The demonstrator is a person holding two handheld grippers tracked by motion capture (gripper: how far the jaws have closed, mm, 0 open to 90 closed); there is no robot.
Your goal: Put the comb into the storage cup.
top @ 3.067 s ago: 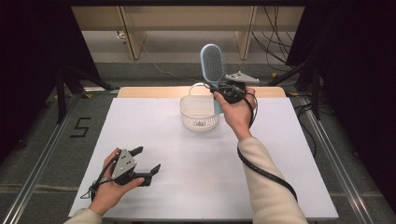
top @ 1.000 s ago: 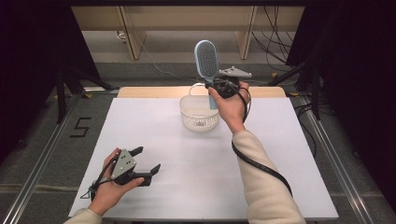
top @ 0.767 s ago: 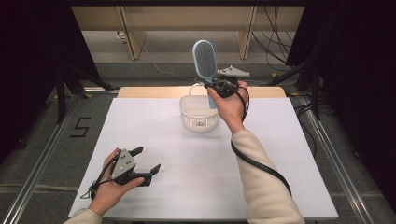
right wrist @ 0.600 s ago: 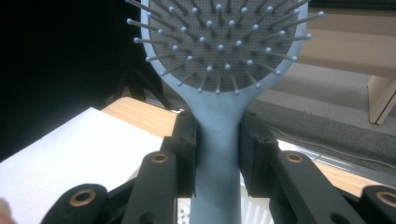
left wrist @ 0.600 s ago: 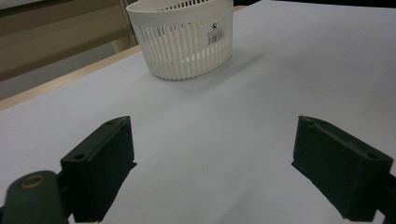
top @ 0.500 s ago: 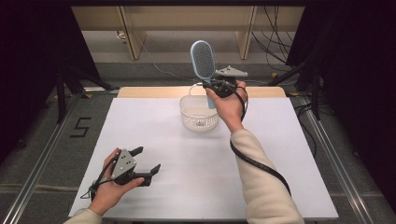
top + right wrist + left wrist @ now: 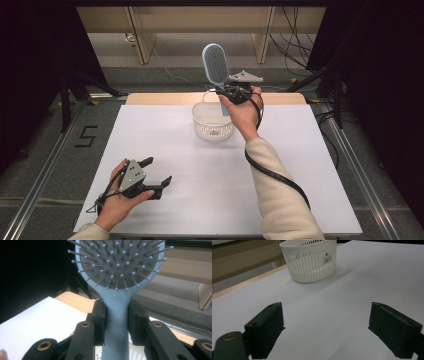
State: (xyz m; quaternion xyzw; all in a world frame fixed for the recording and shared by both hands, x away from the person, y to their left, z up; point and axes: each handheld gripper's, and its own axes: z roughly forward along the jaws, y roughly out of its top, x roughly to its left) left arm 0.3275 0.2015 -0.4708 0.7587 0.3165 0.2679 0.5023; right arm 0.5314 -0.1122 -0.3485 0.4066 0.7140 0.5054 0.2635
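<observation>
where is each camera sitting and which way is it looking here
High view: above the person's side, looking forward and down on the table; both forearms, left gripper, right gripper.
Left gripper view: low over the table, along its open jaws toward the basket.
Right gripper view: raised, along jaws shut on the hairbrush.
Shared: the basket shows in the high view and the left gripper view.

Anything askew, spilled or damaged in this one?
Nothing stands out. The right gripper is shut on the handle of the blue hairbrush, held upright above the white basket. The basket stands upright and looks intact on the table. The left gripper is open near the front edge.
</observation>
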